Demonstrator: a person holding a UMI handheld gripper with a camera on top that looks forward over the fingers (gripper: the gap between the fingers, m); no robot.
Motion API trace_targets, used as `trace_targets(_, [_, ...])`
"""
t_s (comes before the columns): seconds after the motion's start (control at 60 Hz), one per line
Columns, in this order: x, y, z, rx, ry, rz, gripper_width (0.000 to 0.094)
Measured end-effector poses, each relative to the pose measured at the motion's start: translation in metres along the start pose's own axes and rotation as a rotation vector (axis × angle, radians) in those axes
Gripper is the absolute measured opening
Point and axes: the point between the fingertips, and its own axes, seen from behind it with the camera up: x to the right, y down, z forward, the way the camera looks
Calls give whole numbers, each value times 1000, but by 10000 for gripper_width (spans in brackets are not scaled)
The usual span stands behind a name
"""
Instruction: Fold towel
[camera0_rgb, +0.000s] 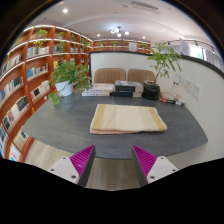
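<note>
The tongs (113, 163) are spread wide with nothing in them. The folded towel (127, 118) lies beyond them on the surface (62, 122).

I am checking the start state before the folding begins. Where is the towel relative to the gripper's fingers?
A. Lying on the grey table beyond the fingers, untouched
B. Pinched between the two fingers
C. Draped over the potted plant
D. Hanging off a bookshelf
A: the yellowish towel lies flat on the grey table, well beyond the gripper, whose pink-padded fingers stand open with nothing between them.
</note>
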Motion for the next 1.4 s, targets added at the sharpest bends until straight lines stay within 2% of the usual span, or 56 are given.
trace_targets(0.117, [-42,-25,64,-14,-32,1,712])
trace_targets(0.333, [-68,-71,172,-38,-15,1,707])
trace_targets(0.467, [-69,-70,223,-97,14,-31,672])
trace_targets(0.517, [-66,-61,234,-139,31,-48,603])
trace_targets(0.55, [-66,-65,238,-118,37,-47,556])
trace_targets(0.65, [-50,-62,239,-128,106,-34,275])
trace_targets(0.7, [-45,-62,239,-133,129,-49,173])
trace_targets(0.717, [-43,-62,239,-135,137,-61,81])
trace_targets(0.783, [-43,-61,239,-146,140,-139,42])
trace_targets(0.883, [-43,-60,239,-172,138,-183,40])
trace_targets(0.967, [-46,-63,232,-181,99,-166,33])
trace_targets(1.05, [-34,-94,225,-127,76,-107,33])
trace_targets(1.15, [18,-145,198,-42,129,-72,33])
trace_targets(1.233, [69,-171,178,-7,165,-50,33])
trace_targets(1.317, [123,-177,165,6,209,-52,32])
trace_targets(1.4, [169,-160,165,-21,210,-30,32])
